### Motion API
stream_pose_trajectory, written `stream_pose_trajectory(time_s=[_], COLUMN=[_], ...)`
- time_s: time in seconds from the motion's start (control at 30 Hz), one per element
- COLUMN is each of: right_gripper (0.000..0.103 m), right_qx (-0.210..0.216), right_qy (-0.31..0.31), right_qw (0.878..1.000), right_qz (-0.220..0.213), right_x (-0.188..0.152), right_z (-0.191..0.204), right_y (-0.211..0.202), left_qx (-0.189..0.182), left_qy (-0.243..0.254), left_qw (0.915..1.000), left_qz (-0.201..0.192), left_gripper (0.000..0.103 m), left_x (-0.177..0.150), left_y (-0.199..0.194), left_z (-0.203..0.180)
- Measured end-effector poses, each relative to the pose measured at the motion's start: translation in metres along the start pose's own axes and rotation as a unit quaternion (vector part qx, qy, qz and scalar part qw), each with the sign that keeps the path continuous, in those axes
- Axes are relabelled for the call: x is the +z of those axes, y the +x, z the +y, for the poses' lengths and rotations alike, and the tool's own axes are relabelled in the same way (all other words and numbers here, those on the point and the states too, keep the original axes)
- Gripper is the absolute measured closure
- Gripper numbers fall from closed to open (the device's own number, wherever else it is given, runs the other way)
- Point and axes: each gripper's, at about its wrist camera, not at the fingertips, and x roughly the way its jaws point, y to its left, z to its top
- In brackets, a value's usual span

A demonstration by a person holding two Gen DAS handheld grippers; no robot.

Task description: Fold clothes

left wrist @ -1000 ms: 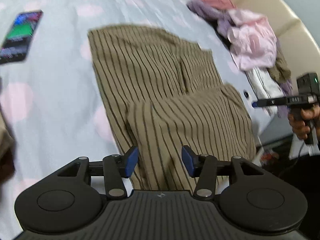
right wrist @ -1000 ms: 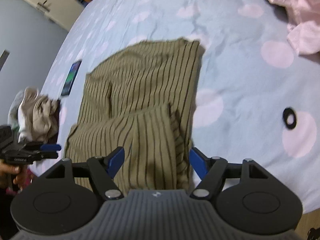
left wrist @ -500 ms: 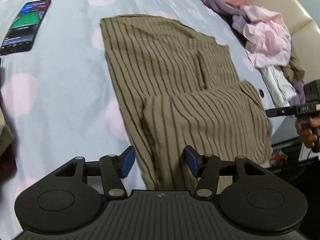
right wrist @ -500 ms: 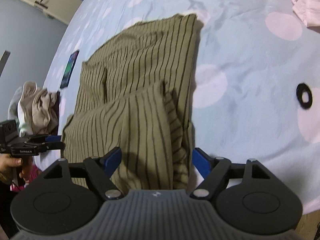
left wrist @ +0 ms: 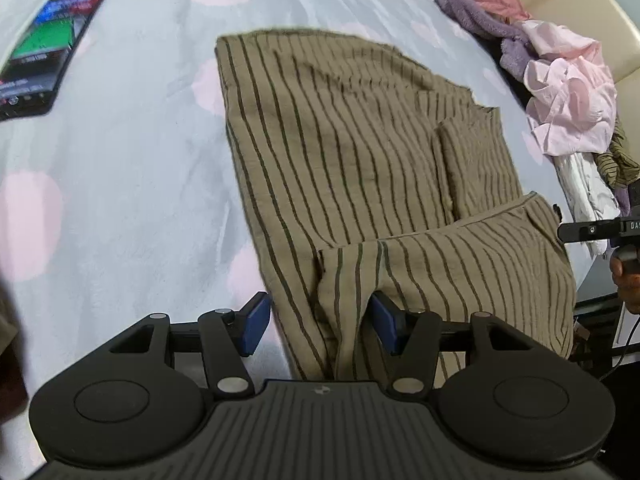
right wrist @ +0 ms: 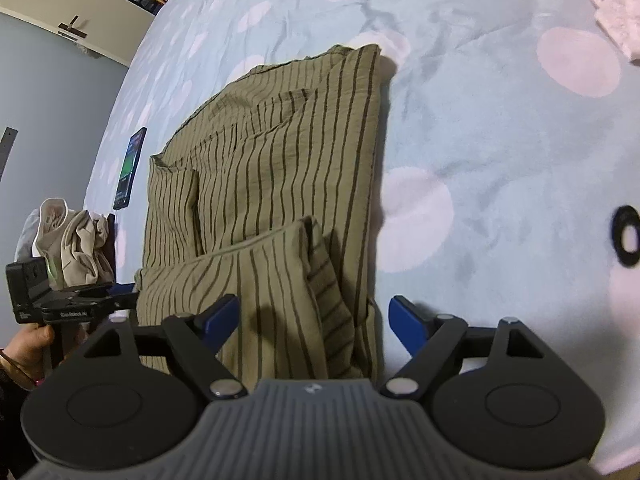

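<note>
An olive garment with dark stripes (left wrist: 352, 168) lies on the bed, its near part folded back over itself. My left gripper (left wrist: 320, 324) is open, its blue pads either side of the garment's near left corner. My right gripper (right wrist: 314, 320) is open wide around the near right corner of the same garment (right wrist: 280, 184). Neither grips the cloth. The right gripper also shows at the right edge of the left wrist view (left wrist: 592, 230), and the left gripper at the left edge of the right wrist view (right wrist: 92, 300).
The bed has a light blue sheet with pink dots (left wrist: 120, 184). A phone with a lit screen (left wrist: 48, 52) lies far left. A heap of pink, purple and white clothes (left wrist: 560, 112) sits at the right. A beige garment pile (right wrist: 72, 236) and a black ring (right wrist: 626, 240) show.
Both grippers have moved forward and lower onto the garment's near edge, so the fold now sits between their pads. Both stay open.
</note>
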Motion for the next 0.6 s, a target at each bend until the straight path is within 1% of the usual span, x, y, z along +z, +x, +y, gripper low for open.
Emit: stream_pose_trajectory(time_s=[0.1,0.2,0.37,0.43,0.47,0.5,0.53,0.57,0.6], right_gripper=[0.019,0.017,0.013,0.013,0.015,0.025,0.034,0.058,0.078], right_qx=[0.004,0.011,0.021,0.023,0.023,0.025,0.028,0.031,0.035], right_qy=[-0.002,0.004,-0.01,-0.016,-0.02,-0.024,-0.027,-0.03,-0.031], right_qw=[1.0,0.999,0.999,0.999,0.999,0.999,0.999,0.999,0.998], right_qz=[0.015,0.03,0.023,0.022,0.022,0.025,0.029,0.033,0.037], right_x=[0.008,0.014,0.017,0.017,0.017,0.018,0.019,0.02,0.02], right_z=[-0.001,-0.003,-0.001,0.0,0.001,0.003,0.004,0.005,0.006], right_y=[0.013,0.027,0.036,0.037,0.038,0.038,0.038,0.037,0.037], left_qx=[-0.004,-0.02,-0.043,-0.052,-0.057,-0.062,-0.068,-0.07,-0.068], left_qy=[0.002,-0.014,-0.045,-0.055,-0.06,-0.062,-0.062,-0.059,-0.055], left_qw=[1.0,0.9997,0.998,0.9971,0.9966,0.9961,0.9957,0.9958,0.9962], left_qz=[0.008,0.006,0.01,0.005,0.001,-0.002,-0.005,-0.004,-0.002], left_gripper=[0.045,0.041,0.04,0.04,0.04,0.041,0.046,0.069,0.081], left_x=[0.004,0.007,0.012,0.014,0.014,0.014,0.015,0.015,0.016], left_y=[0.007,0.009,0.012,0.012,0.012,0.012,0.011,0.011,0.011], left_z=[0.001,0.005,0.016,0.018,0.018,0.018,0.016,0.014,0.012])
